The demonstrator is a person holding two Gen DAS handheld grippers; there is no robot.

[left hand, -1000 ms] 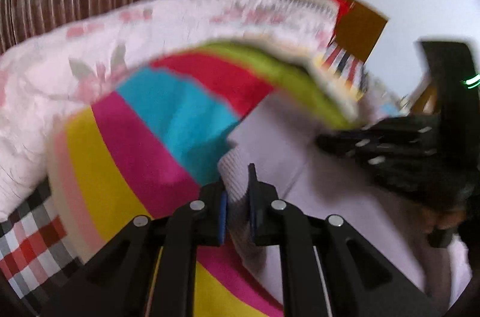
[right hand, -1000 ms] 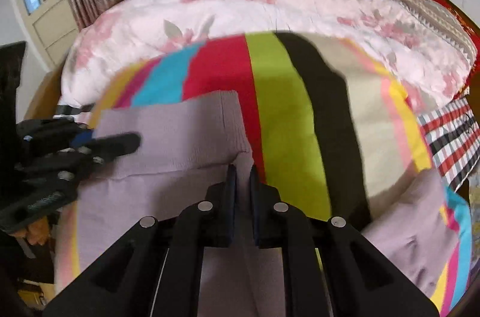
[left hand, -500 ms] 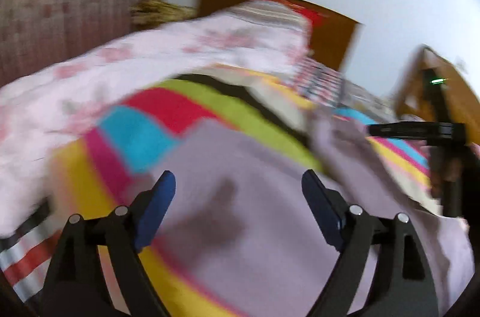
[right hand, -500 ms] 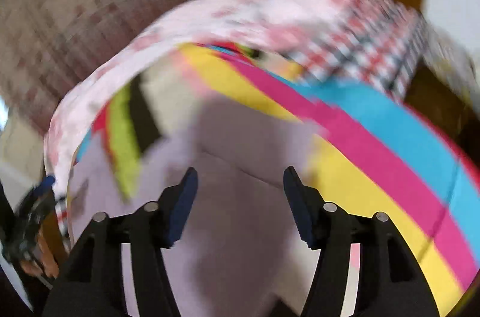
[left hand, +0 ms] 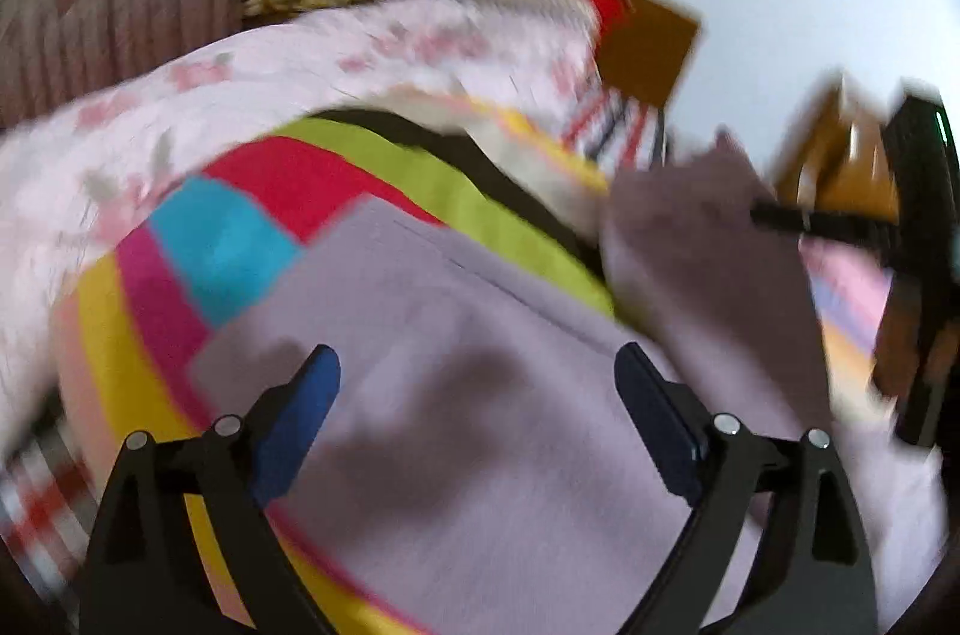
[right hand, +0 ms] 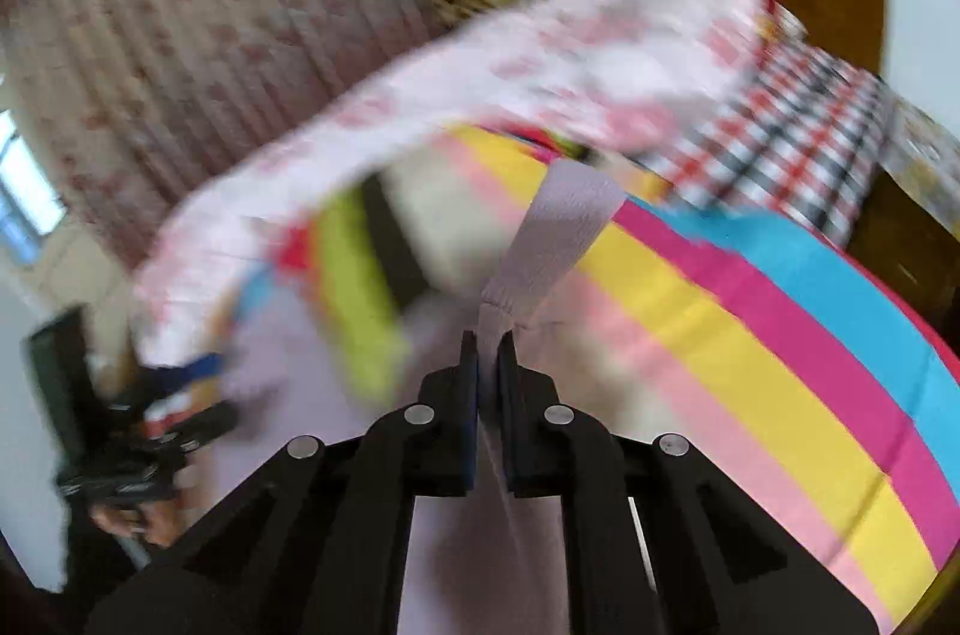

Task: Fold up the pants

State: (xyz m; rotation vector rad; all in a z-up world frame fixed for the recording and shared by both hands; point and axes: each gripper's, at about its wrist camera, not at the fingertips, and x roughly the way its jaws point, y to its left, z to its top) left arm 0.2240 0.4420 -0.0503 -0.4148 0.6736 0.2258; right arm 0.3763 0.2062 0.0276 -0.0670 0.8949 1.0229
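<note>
The pants, pale lilac knit, lie partly folded on the striped blanket that covers the bed, with a flat folded panel under the left view and one loose end lifted at the far side. The right tongs are clenched on that loose end, and a ribbed strip of the fabric stands up out of the jaws. The left tongs are released and widening, with nothing between the jaws, above the flat panel. The step in hand is judged to be carrying the held end across onto the panel. Keep the right grip firm and the fabric taut. Lay the end square to the panel's edges. Hold the left tongs clear or press the panel flat. The frames are blurred, so edge alignment cannot be confirmed.
</note>
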